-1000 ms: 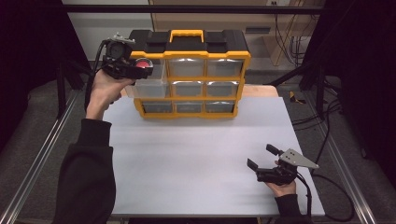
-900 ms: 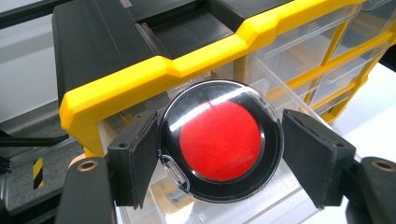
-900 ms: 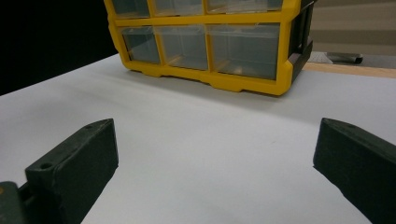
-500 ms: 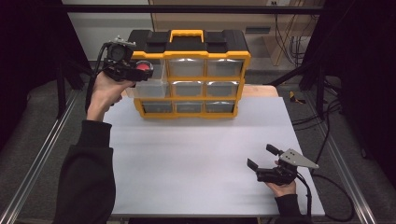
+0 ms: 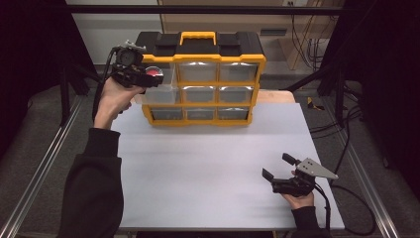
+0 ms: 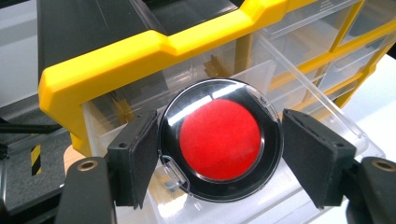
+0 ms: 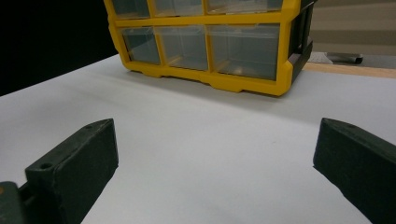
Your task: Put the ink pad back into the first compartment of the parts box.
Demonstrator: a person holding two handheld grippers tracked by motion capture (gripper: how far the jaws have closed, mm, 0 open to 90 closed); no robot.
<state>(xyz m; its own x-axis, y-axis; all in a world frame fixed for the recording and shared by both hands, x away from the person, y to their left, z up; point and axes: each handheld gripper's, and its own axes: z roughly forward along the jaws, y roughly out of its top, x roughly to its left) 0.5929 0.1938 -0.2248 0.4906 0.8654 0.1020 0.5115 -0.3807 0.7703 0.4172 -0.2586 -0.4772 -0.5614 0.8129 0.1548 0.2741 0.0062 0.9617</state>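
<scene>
My left gripper (image 5: 141,75) is up at the top-left corner of the yellow-and-black plastic organiser with clear drawers (image 5: 203,74); in the left gripper view the round black-rimmed clear case with a red disc inside (image 6: 220,138) sits right between my jaws; left pad is against its rim, right pad just beside it, cannot tell if it actually touches; so jaws are apart around the case, grip looks loose or none. Directly below the case is a pulled-out clear plastic drawer (image 6: 299,84) from the top row; case sits over the open drawer, whether resting on it or lifted I cannot tell. My right gripper (image 5: 283,168) is low on the white tabletop (image 5: 208,163), well apart from the organiser; its jaws stand wide apart with nothing between them; the right gripper view has the organiser's bottom drawer row ahead of the jaws, far off.
</scene>
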